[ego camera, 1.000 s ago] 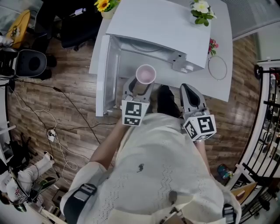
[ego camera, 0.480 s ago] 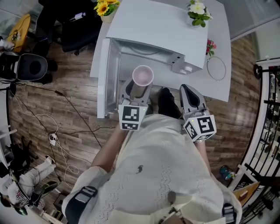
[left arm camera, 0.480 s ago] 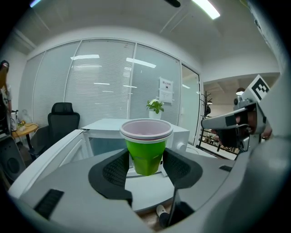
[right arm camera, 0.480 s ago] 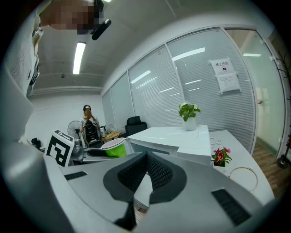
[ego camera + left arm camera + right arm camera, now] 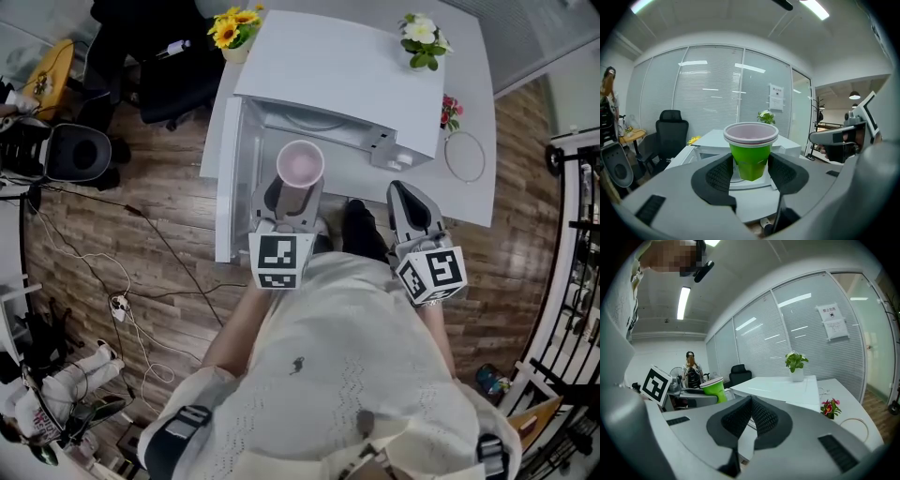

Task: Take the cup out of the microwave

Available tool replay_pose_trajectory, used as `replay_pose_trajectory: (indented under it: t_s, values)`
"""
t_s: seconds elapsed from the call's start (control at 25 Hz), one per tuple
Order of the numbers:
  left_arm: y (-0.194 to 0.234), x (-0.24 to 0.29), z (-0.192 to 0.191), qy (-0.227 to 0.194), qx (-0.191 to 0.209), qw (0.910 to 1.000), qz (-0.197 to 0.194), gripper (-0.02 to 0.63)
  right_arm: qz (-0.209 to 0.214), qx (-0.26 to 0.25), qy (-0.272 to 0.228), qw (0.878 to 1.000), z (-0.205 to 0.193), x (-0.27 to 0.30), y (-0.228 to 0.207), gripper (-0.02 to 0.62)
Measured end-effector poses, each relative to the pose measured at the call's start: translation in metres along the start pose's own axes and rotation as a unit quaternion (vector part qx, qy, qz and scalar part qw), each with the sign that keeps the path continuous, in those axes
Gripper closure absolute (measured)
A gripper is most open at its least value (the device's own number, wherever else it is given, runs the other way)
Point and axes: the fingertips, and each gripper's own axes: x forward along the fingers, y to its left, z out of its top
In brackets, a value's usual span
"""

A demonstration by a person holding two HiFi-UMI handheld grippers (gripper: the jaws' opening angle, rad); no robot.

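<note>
**Head view:** the cup point(image 5: 300, 167) is shown clamped in the left gripper point(image 5: 296, 190), with the open microwave point(image 5: 375, 89) just ahead of the jaws. The right gripper point(image 5: 403, 195) is kept apart.

**Left gripper view:** the green wall is pinched below the rim by both pads point(image 5: 719, 174).

**Right gripper view:** the jaws are pressed together, empty, with the cup off to their left.

The cup is judged light, thin and crushable, and apparently empty. A gentle mid-wall hold is advised.

Cup point(image 5: 300, 165) in left claw point(image 5: 292, 195), apparently before the microwave point(image 5: 347, 75) on the table point(image 5: 469, 103); right claw point(image 5: 399, 190) beside it.
</note>
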Motion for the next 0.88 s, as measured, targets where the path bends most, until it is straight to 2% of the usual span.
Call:
replay_pose_trajectory:
  t_s: [0.28, 0.6, 0.88]
  values:
    - [0.004, -0.007, 0.019, -0.004, -0.001, 1.0, 0.004, 0.351, 0.003, 0.015, -0.03, 0.999, 0.025, 0.002, -0.003, 0.586]
    - [0.009, -0.012, 0.038, -0.013, -0.005, 0.9998, 0.015, 0.351, 0.013, -0.003, -0.048, 0.999, 0.048, 0.007, 0.002, 0.586]
    - [0.004, -0.011, 0.05, -0.024, -0.004, 0.9997, 0.004, 0.351, 0.016, -0.018, -0.06, 0.998, 0.064, 0.007, 0.003, 0.586]
